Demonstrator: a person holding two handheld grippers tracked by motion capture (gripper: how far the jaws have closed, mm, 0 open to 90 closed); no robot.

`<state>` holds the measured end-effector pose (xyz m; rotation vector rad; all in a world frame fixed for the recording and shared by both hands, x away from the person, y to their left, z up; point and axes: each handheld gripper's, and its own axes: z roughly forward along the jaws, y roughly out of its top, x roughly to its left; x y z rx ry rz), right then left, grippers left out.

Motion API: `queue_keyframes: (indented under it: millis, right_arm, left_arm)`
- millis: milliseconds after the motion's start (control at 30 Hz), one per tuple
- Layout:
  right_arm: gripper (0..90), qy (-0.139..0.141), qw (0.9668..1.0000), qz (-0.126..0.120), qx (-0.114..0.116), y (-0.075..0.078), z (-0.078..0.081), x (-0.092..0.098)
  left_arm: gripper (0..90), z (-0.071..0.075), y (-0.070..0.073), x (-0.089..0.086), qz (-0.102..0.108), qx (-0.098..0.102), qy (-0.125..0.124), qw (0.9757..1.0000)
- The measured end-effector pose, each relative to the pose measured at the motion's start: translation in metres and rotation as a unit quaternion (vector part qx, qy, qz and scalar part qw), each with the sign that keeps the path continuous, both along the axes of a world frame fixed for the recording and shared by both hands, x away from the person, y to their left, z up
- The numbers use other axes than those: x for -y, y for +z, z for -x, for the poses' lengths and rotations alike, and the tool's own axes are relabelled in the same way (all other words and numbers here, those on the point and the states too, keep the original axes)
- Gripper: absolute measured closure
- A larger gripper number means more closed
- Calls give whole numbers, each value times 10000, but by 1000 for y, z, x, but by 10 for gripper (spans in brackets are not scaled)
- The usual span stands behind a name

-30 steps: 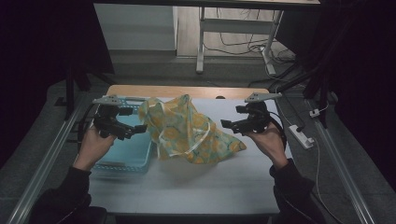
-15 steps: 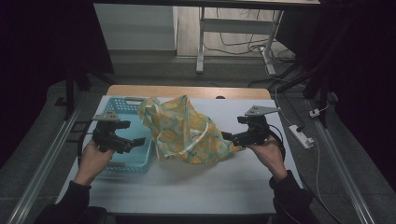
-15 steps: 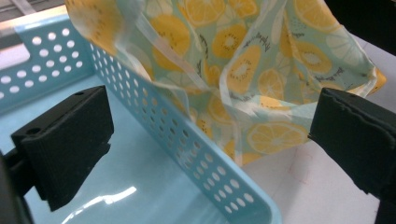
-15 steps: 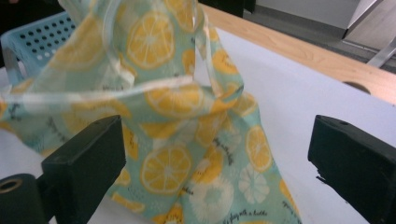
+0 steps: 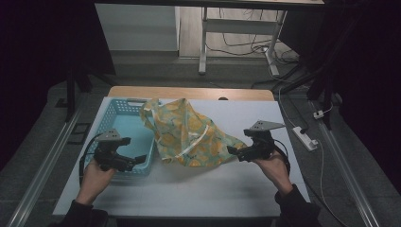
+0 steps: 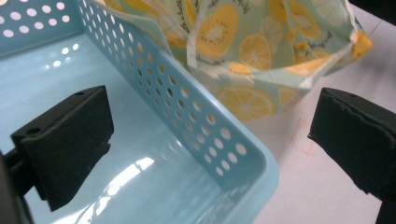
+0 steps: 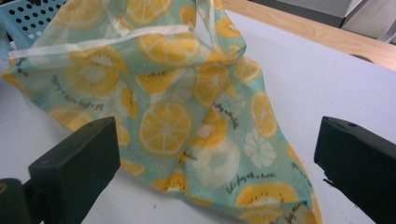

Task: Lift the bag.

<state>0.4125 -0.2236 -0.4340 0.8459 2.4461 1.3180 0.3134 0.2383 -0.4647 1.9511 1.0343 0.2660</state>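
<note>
Dim floor, trailing cables and the legs of a metal frame are seen at the top of the high view, beyond a white worktop (image 5: 198, 189) with a wooden far edge. At the left of the frame a light blue perforated basket (image 5: 124, 124) is set on the worktop; its smooth floor is seen bare in the left gripper view, and nothing is seen inside it. A lemon-print cloth bag (image 5: 189, 135) is crumpled at the centre of the frame, one upper edge draped over the basket's right wall, the rest spread on the worktop. The left tool (image 5: 137, 161) is held at the lower left over the basket's near right corner, jaws spread apart with nothing between them, one jaw over the basket floor and the other beyond the wall. The right tool (image 5: 231, 151) is held at the right of centre, just beside the bag's right corner; its jaws have just been opening and are released, with the bag ahead of them. A white power strip (image 5: 306, 138) lies off the worktop at the right.
</note>
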Motion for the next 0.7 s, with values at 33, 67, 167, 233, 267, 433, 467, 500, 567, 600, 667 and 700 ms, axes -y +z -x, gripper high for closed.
queue_keyframes:
  millis: [33,67,167,233,267,433,467,500,567,600,667,700]
  right_arm:
    - [0,-1,10000,9,8,-1,2,1]
    - [0,-7,10000,16,23,-1,5,2]
    - [0,-33,10000,20,50,-2,12,5]
    - [0,-44,10000,5,67,-3,18,8]
    - [0,-52,10000,9,78,-4,20,9]
    - [0,-141,9999,-42,21,-10,33,17]
    - [0,-164,9999,-34,18,-12,35,19]
    - [0,-188,9998,-26,24,-13,38,21]
    - [0,-232,9997,56,42,-17,43,25]
    - [0,-260,9996,107,56,-18,45,27]
    - [0,-337,9992,184,68,-22,49,32]
    - [0,-359,9991,197,53,-24,51,36]
  left_arm:
    - [0,3,-1,0,26,-2,3,10000]
    - [0,5,-1,0,26,-1,-9,10000]
    - [0,12,-2,-2,42,4,11,10000]
    - [0,17,-3,-3,66,3,36,10000]
    - [0,20,-4,-4,76,2,47,10000]
    - [0,34,-10,-10,203,-47,136,9997]
    - [0,37,-12,-11,222,-71,155,9996]
    - [0,39,-14,-12,233,-87,167,9996]
    - [0,44,-16,-13,232,-120,186,9995]
    - [0,47,-18,-14,234,-127,206,9994]
    - [0,51,-20,-15,236,-144,230,9994]
    - [0,54,-21,-16,229,-147,257,9993]
